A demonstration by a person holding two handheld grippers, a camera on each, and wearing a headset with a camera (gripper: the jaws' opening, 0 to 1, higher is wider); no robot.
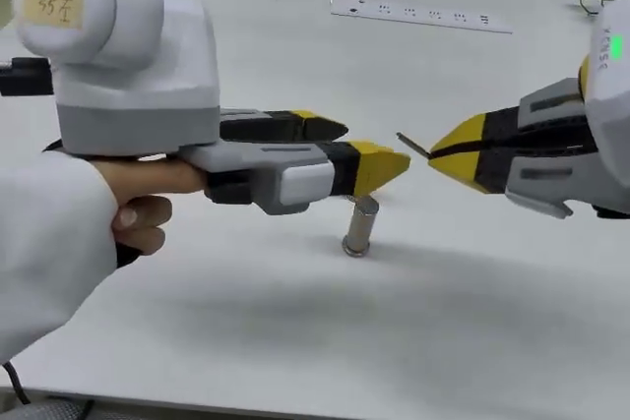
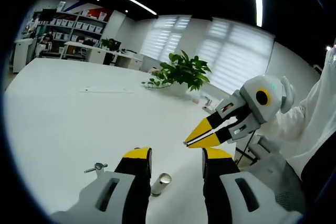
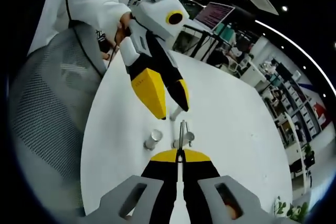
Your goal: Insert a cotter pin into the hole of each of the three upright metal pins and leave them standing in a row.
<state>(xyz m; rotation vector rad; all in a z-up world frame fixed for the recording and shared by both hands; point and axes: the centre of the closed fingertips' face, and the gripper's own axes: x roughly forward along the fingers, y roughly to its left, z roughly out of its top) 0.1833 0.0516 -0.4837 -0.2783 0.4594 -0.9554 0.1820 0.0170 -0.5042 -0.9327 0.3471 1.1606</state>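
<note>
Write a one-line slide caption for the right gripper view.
Right hand-held gripper holds a cotter pin near a metal pin on the table.

Looks like an open office: long white table point(image 2: 63, 108), window blinds point(image 2: 231, 51), potted plant point(image 2: 181, 72), stocked shelves point(image 2: 79, 24), mesh chair point(image 3: 47, 108), monitor point(image 3: 214, 14).

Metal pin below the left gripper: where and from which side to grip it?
Probably its lower shaft, left gripper level from the side: the metal pin stands upright; its top should stay free for the cotter pin in the right gripper.
</note>
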